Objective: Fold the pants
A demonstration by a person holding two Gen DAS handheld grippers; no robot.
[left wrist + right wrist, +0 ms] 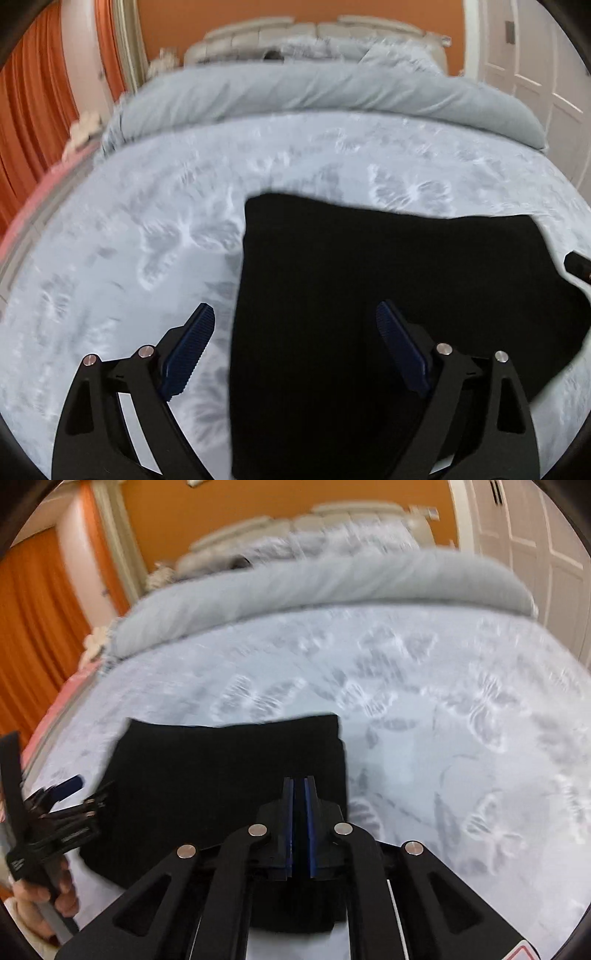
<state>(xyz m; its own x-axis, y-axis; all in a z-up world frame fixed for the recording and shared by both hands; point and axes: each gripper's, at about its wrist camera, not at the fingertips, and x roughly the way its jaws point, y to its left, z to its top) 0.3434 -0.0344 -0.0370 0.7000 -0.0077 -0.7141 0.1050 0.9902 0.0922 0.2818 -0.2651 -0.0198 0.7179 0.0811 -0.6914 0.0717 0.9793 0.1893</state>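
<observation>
Pants (pixel 388 295): judged already folded compact on bed (pixel 147 240)
Left gripper (pixel 295 325): spread apart, empty
Right gripper (pixel 299 786): pressed together, nothing seen held

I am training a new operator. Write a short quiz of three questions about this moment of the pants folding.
1. True or false: the left tool has its fingers spread wide apart.
2. Multiple choice: the black pants lie on A) a wooden floor, B) the patterned bed cover, C) a chair.
3. Fill in: in the right wrist view, the right tool has its fingers nearly ____ over the pants.

Key: 1 true; 2 B; 3 closed. Whether cloth is pinched between them cannot be told.
</observation>
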